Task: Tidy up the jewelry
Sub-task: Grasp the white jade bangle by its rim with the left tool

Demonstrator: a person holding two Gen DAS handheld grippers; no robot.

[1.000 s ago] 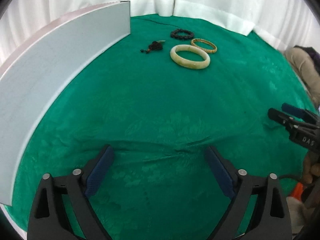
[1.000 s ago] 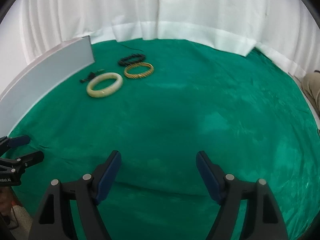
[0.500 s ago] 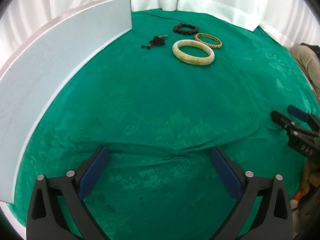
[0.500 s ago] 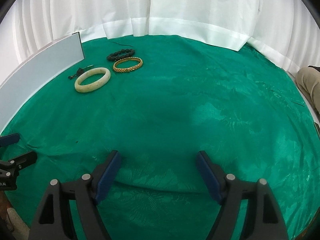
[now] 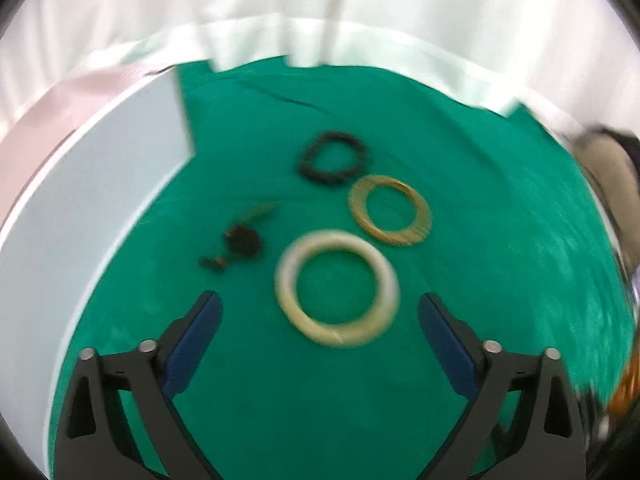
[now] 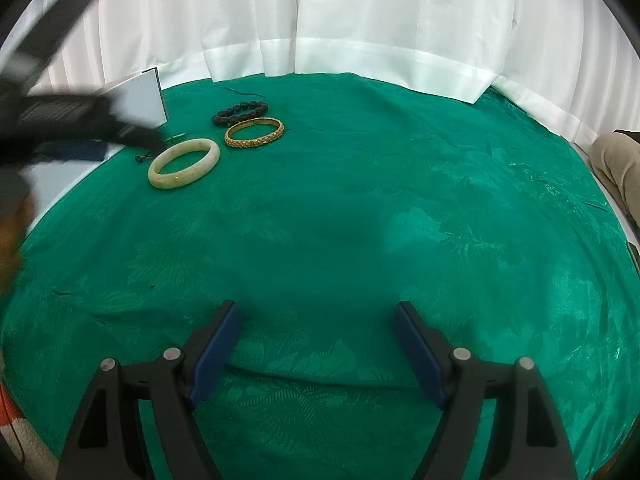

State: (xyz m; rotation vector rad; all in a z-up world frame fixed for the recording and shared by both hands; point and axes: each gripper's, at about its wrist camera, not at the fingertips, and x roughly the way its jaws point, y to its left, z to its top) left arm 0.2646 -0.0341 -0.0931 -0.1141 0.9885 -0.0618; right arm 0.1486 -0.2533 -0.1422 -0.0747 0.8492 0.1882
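Three bangles (image 5: 337,287) and one pendant (image 5: 240,238) lie loose; both hand-held grippers (image 5: 320,320) (image 6: 318,332) gape, released.

Motion blur smears the small dark pendant (image 5: 240,236) and the beaded bracelet (image 5: 332,157), details unreadable

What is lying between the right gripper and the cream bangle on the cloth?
Only bare green cloth, as the right wrist view shows. The right gripper is open and empty, well short of the cream bangle.
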